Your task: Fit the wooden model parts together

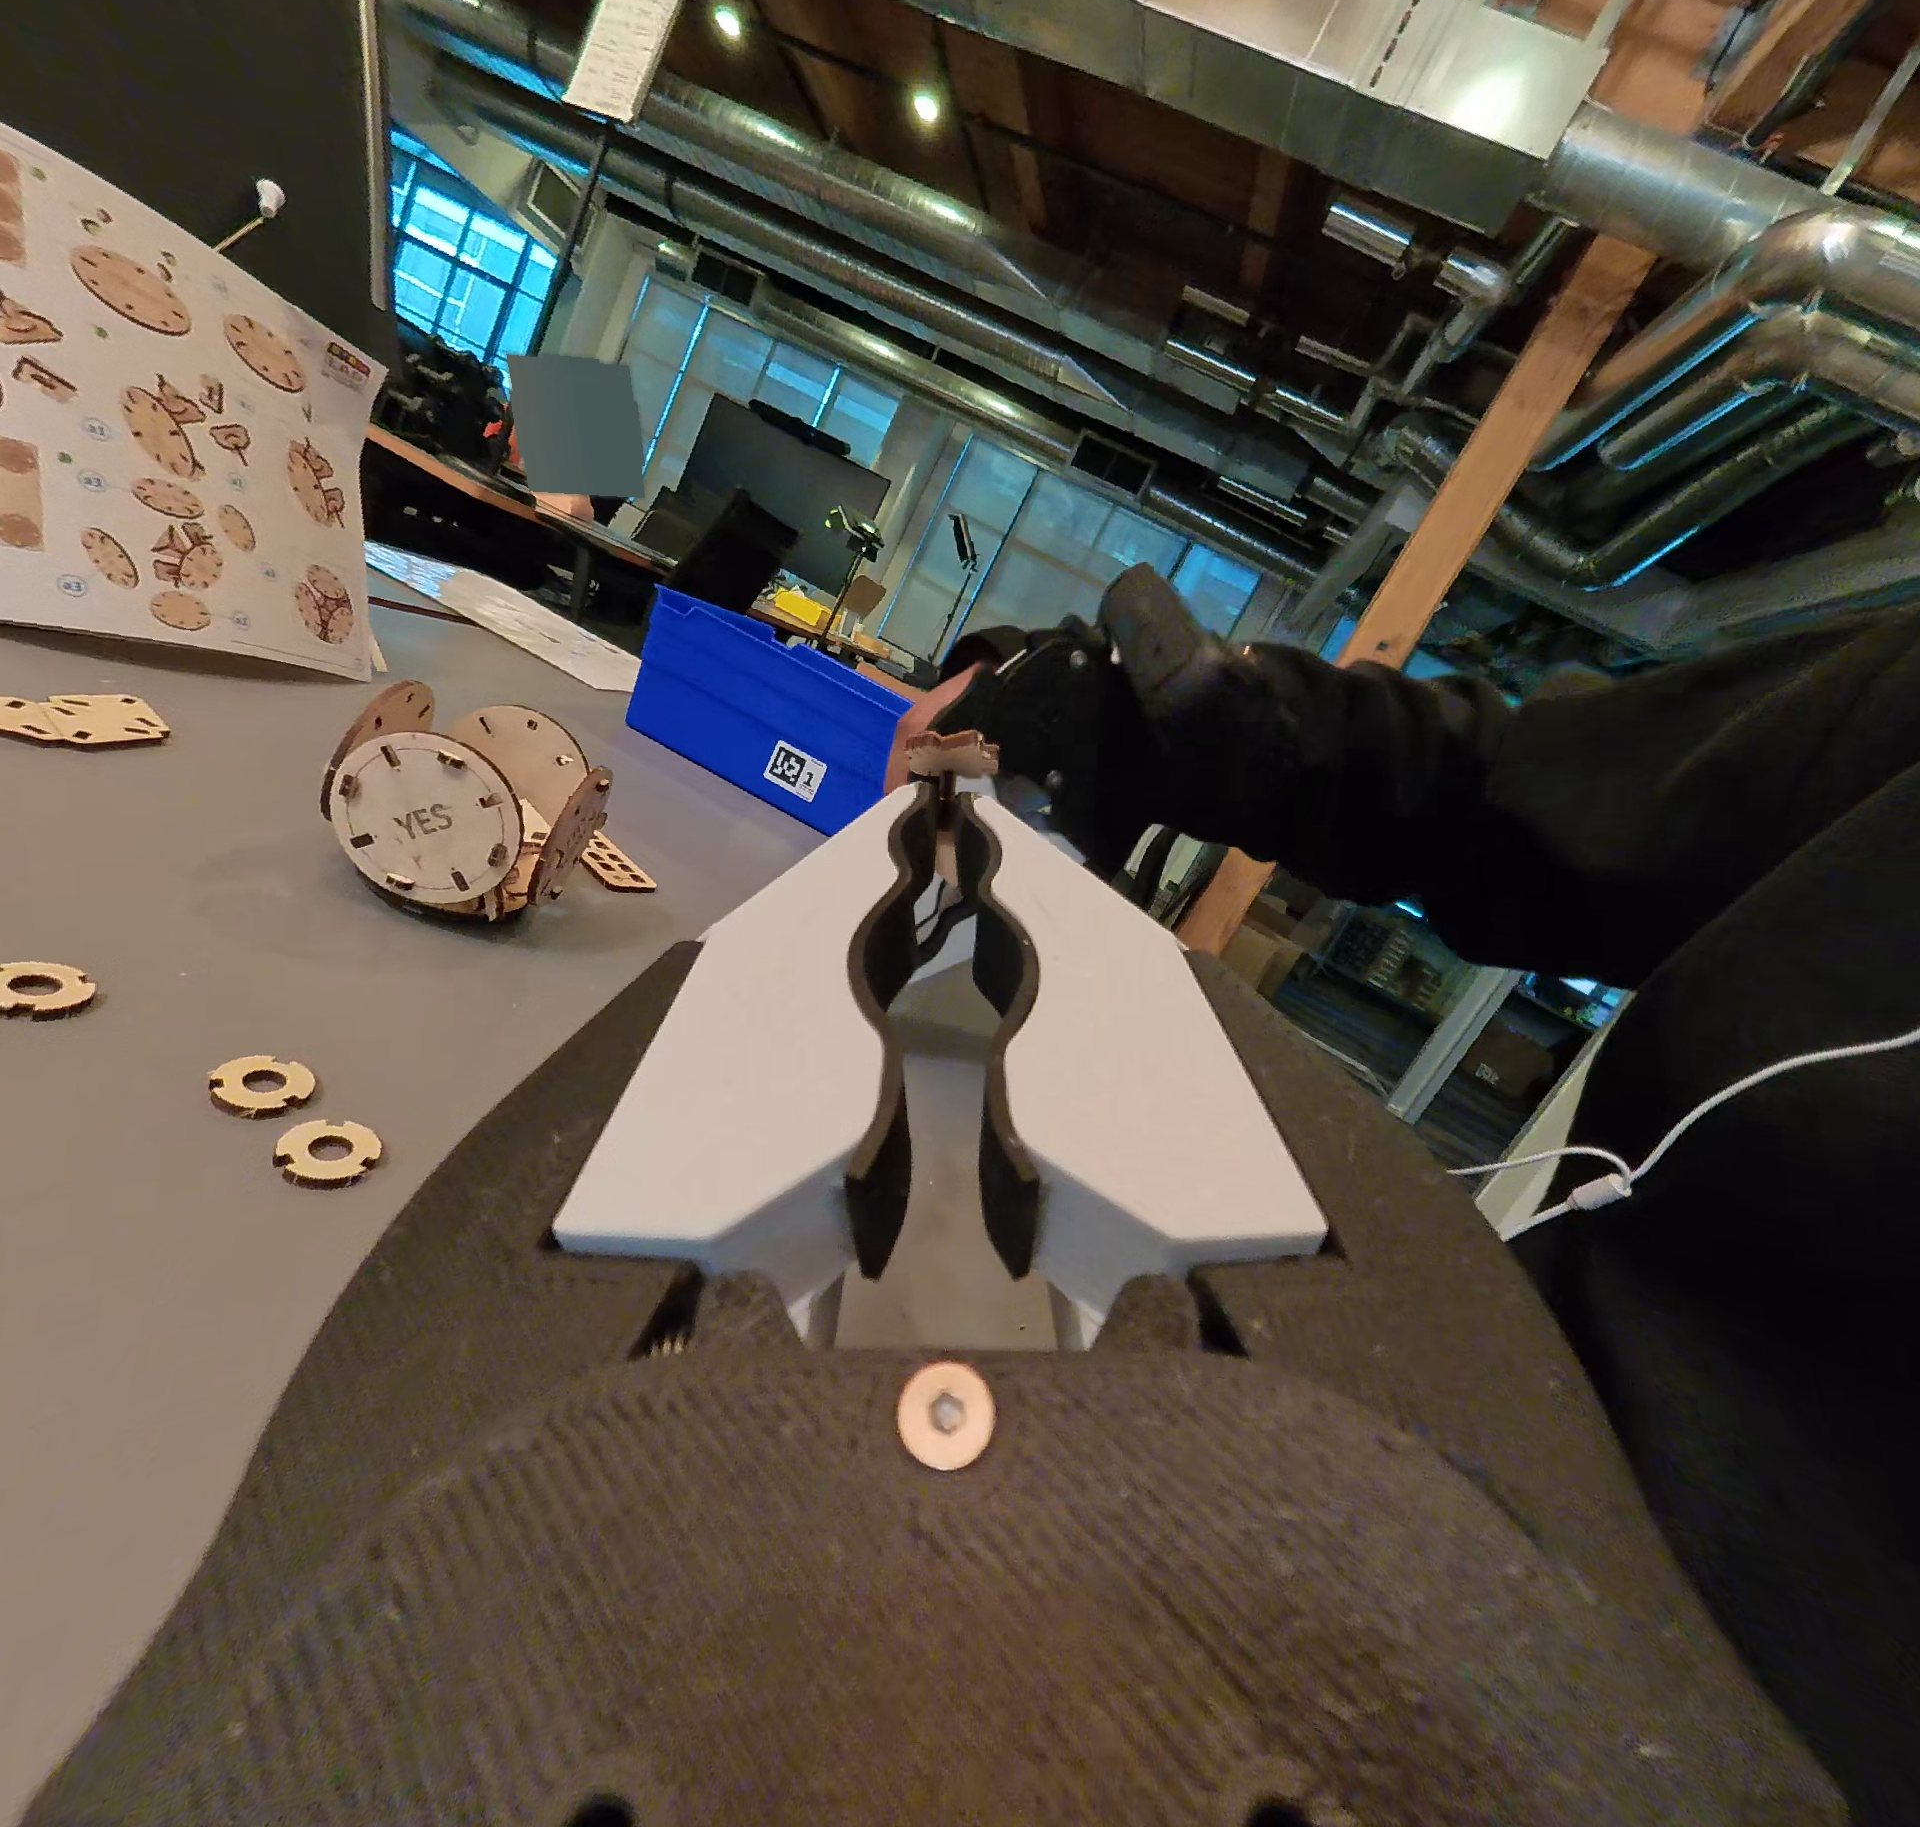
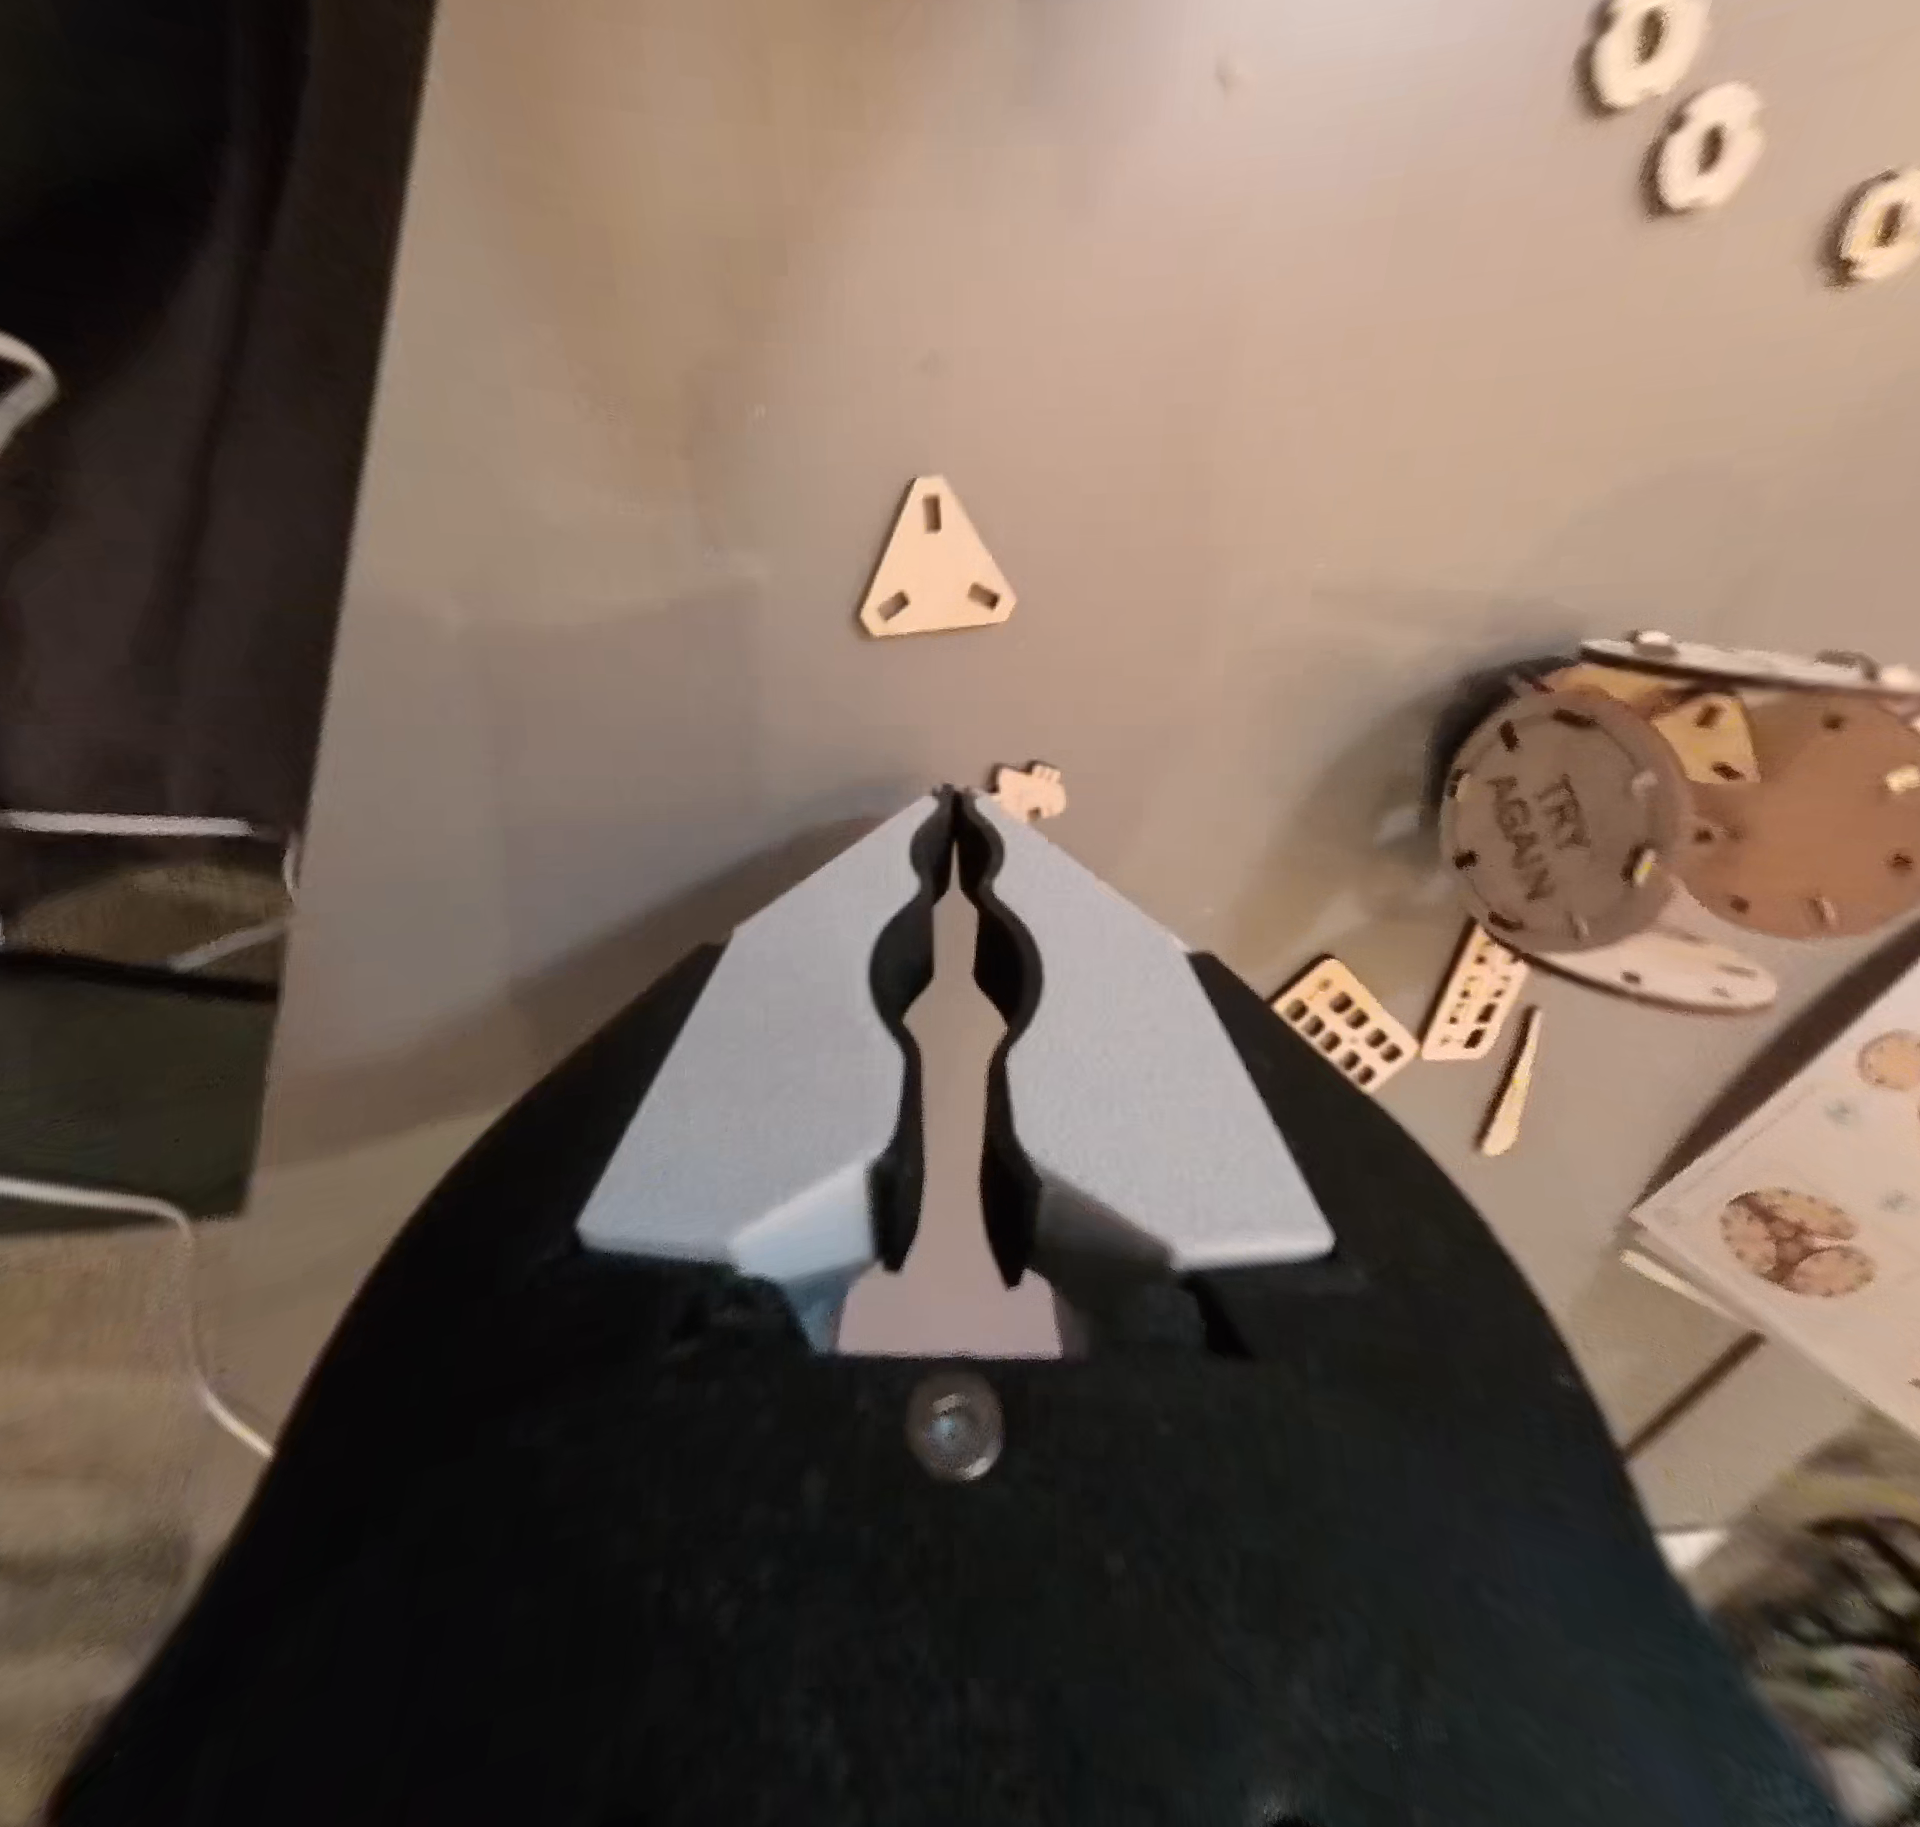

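Observation:
My left gripper (image 1: 943, 790) is shut on a small flat wooden piece (image 1: 951, 754), whose notched head sticks out past the fingertips, held above the grey table (image 1: 156, 1310). My right gripper (image 2: 956, 798) is shut, with its tips together low over the table (image 2: 1143, 323). A small notched wooden piece (image 2: 1031, 790) lies on the table just right of those tips, outside the pads. A triangular wooden plate (image 2: 935, 562) with three slots lies beyond them. The partly built model of wooden discs (image 1: 457, 811) stands on the table and also shows in the right wrist view (image 2: 1621, 832).
Wooden ring pieces (image 1: 260, 1086) lie on the table and also show in the right wrist view (image 2: 1704, 146). Slotted strips (image 2: 1345, 1034) lie by the model. An instruction sheet (image 1: 177, 427) stands at the left. A blue bin (image 1: 748, 697) sits at the back. A gloved hand and dark sleeve (image 1: 1351, 769) are at the right. The grippers' ends are close to 15 centimetres from one another.

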`<state>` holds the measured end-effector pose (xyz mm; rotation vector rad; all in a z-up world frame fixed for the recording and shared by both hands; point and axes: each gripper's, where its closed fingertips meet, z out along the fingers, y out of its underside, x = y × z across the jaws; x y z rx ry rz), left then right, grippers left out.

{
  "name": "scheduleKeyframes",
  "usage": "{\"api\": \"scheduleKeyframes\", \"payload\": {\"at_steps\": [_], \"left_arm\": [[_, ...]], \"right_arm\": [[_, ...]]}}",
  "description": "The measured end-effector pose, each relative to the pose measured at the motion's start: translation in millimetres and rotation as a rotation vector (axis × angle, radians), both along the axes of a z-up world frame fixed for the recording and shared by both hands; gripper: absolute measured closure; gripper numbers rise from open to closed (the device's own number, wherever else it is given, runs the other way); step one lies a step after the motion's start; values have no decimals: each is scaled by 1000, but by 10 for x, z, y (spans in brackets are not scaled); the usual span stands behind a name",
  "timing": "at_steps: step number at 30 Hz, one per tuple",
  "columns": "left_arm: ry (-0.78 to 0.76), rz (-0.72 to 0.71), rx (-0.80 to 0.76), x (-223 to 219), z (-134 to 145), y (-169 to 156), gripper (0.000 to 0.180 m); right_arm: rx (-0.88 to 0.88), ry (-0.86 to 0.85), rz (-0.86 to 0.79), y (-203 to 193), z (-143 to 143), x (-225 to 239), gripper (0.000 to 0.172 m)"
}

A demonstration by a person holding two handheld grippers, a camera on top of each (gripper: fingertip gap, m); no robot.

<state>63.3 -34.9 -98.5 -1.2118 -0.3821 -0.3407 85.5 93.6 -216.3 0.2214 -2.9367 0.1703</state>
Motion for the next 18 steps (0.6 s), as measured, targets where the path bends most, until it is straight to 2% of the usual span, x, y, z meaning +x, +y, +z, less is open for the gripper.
{"api": "scheduleKeyframes", "payload": {"at_steps": [6,10,12,15,18], "left_arm": [[-12,-6,2,-9,-4,2,180],[-11,-3,0,-9,-5,4,180],[-11,-3,-2,-10,-6,7,180],[-15,-7,-17,-12,-23,38,180],[0,1,-44,0,-40,68,180]], "right_arm": [[-251,88,-222,13,185,122,172],[-514,224,-480,-222,224,81,172],[-619,290,-550,-347,231,47,172],[-713,371,-617,-391,254,-22,172],[-786,392,-707,-258,285,-88,165]]}}
